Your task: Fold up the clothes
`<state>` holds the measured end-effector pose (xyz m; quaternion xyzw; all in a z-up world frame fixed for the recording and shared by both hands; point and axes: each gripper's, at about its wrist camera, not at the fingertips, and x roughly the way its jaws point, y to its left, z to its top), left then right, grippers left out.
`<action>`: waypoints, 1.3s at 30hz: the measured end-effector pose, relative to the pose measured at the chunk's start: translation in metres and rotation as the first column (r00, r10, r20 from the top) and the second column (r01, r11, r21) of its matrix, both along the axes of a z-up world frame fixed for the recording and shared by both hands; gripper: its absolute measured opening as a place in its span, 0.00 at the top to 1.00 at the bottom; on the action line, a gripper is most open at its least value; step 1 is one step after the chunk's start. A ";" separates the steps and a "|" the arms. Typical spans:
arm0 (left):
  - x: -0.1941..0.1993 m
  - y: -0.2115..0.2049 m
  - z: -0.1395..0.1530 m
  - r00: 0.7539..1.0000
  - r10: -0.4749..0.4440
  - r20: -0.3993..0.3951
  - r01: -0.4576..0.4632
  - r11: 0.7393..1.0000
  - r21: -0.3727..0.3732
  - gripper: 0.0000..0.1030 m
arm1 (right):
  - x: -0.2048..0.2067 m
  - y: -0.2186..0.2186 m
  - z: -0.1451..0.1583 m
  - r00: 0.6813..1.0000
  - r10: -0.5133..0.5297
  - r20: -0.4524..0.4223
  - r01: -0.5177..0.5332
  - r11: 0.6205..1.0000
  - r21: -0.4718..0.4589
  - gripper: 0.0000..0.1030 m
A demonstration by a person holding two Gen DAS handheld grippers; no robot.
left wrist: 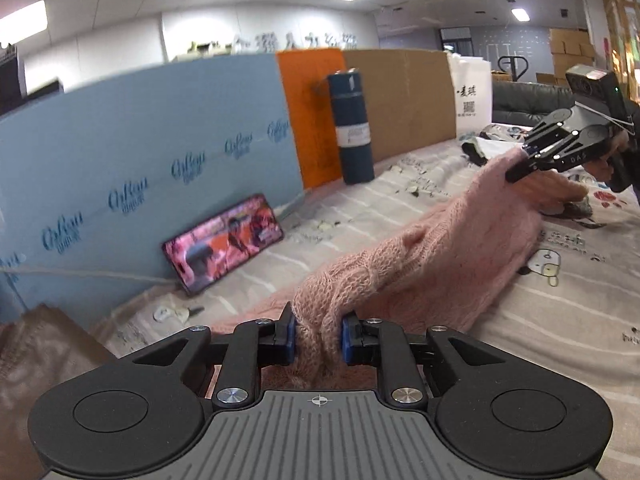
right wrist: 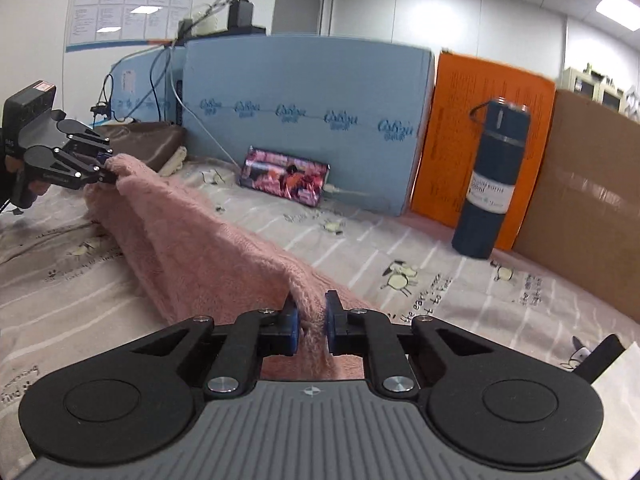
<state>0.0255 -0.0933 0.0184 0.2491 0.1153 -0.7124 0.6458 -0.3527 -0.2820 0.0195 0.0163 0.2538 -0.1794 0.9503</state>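
A pink knitted sweater (left wrist: 440,248) hangs stretched between my two grippers above the bed sheet (left wrist: 560,320). My left gripper (left wrist: 319,338) is shut on one bunched end of it. In that view my right gripper (left wrist: 514,174) holds the far end at the right. In the right wrist view my right gripper (right wrist: 311,326) is shut on the sweater (right wrist: 192,240), and my left gripper (right wrist: 110,174) pinches the other end at the far left. The sweater's lower part drapes onto the sheet.
A phone (left wrist: 224,242) with a lit screen leans on a blue foam board (left wrist: 140,152). A dark blue flask (left wrist: 352,128) stands before an orange board (right wrist: 480,132) and brown cardboard (right wrist: 592,208). Other clothes (left wrist: 492,148) lie at the far right. A brown cushion (right wrist: 140,136) lies left.
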 end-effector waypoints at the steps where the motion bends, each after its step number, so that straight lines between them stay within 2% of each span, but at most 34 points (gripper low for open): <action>1: 0.004 -0.006 -0.003 1.000 0.013 -0.008 -0.013 1.000 0.010 0.76 | 0.003 -0.009 -0.002 1.000 0.001 -0.009 -0.001 1.000 0.019 0.88; 3: 0.009 -0.014 -0.008 0.998 0.056 -0.025 -0.056 0.998 -0.001 0.67 | 0.007 -0.021 -0.008 1.000 -0.014 -0.022 0.015 0.999 0.044 0.88; 4: 0.011 -0.017 -0.010 0.996 0.082 -0.036 -0.082 0.997 -0.010 0.53 | 0.009 -0.026 -0.011 0.999 -0.025 -0.028 0.027 0.998 0.054 0.85; 5: 0.013 -0.020 -0.012 0.993 0.104 -0.046 -0.105 0.994 -0.023 0.41 | 0.010 -0.032 -0.014 0.999 -0.038 -0.032 0.040 0.997 0.062 0.73; 6: 0.014 -0.022 -0.012 0.991 0.119 -0.057 -0.122 0.992 -0.044 0.38 | 0.009 -0.036 -0.017 0.998 -0.059 -0.030 0.060 0.996 0.069 0.64; 7: 0.015 -0.024 -0.012 0.989 0.129 -0.075 -0.134 0.989 -0.063 0.38 | 0.008 -0.040 -0.019 0.997 -0.079 -0.028 0.081 0.994 0.075 0.51; 9: 0.015 -0.030 -0.014 0.987 0.132 -0.095 -0.139 0.987 -0.076 0.37 | 0.004 -0.046 -0.022 0.994 -0.111 -0.022 0.113 0.990 0.080 0.50; 11: 0.014 -0.038 -0.017 0.986 0.138 -0.096 -0.145 0.987 -0.070 0.37 | -0.002 -0.050 -0.024 0.990 -0.138 -0.015 0.138 0.987 0.080 0.42; 14: 0.011 -0.052 -0.027 0.983 0.181 -0.037 -0.182 0.983 -0.008 0.37 | -0.020 -0.052 -0.021 0.985 -0.175 -0.012 0.175 0.982 0.072 0.37; 16: 0.012 -0.056 -0.032 0.979 0.199 -0.038 -0.199 0.980 -0.002 0.37 | -0.035 -0.053 -0.018 0.975 -0.224 -0.005 0.224 0.973 0.064 0.36; 19: 0.011 -0.054 -0.031 0.979 0.199 -0.044 -0.200 0.980 -0.022 0.37 | -0.063 -0.051 -0.013 0.942 -0.333 0.037 0.331 0.942 0.058 0.36; 20: 0.009 -0.052 -0.028 0.980 0.193 -0.046 -0.194 0.980 -0.034 0.37 | -0.073 -0.048 -0.012 0.922 -0.381 0.073 0.376 0.924 0.070 0.36; 23: 0.003 -0.047 -0.019 0.990 0.119 -0.070 -0.125 0.989 -0.079 0.36 | -0.100 -0.036 -0.010 0.842 -0.515 0.163 0.499 0.857 0.128 0.31; 25: -0.006 -0.051 -0.018 0.997 0.051 -0.063 -0.056 0.996 -0.075 0.29 | -0.112 -0.024 -0.011 0.783 -0.589 0.203 0.562 0.808 0.176 0.29; 29: -0.019 -0.064 -0.025 0.999 0.016 -0.038 -0.017 0.999 -0.027 0.29 | -0.107 -0.003 -0.022 0.761 -0.623 0.180 0.598 0.782 0.178 0.29; 31: -0.022 -0.066 -0.028 0.999 0.008 -0.039 -0.009 1.000 -0.012 0.33 | -0.104 -0.004 -0.031 0.756 -0.639 0.138 0.605 0.764 0.225 0.33; 33: -0.025 -0.068 -0.032 0.999 0.001 -0.040 -0.001 1.000 0.004 0.49 | -0.102 -0.008 -0.040 0.749 -0.654 0.105 0.615 0.746 0.256 0.41; 35: -0.028 -0.069 -0.035 0.999 -0.006 -0.037 0.007 1.000 0.015 0.74 | -0.100 -0.012 -0.049 0.743 -0.664 0.083 0.616 0.728 0.302 0.69; 36: -0.030 -0.065 -0.035 1.000 -0.009 -0.022 0.009 1.000 0.005 0.80 | -0.099 -0.012 -0.050 0.742 -0.666 0.080 0.618 0.725 0.306 0.75; 38: -0.034 -0.059 -0.032 1.000 -0.002 0.003 0.002 1.000 -0.026 0.87 | -0.099 -0.008 -0.045 0.734 -0.671 0.105 0.625 0.728 0.283 0.93; 39: -0.035 -0.057 -0.030 1.000 0.008 0.009 -0.007 0.999 -0.044 0.87 | -0.099 -0.004 -0.040 0.728 -0.673 0.127 0.630 0.731 0.262 0.95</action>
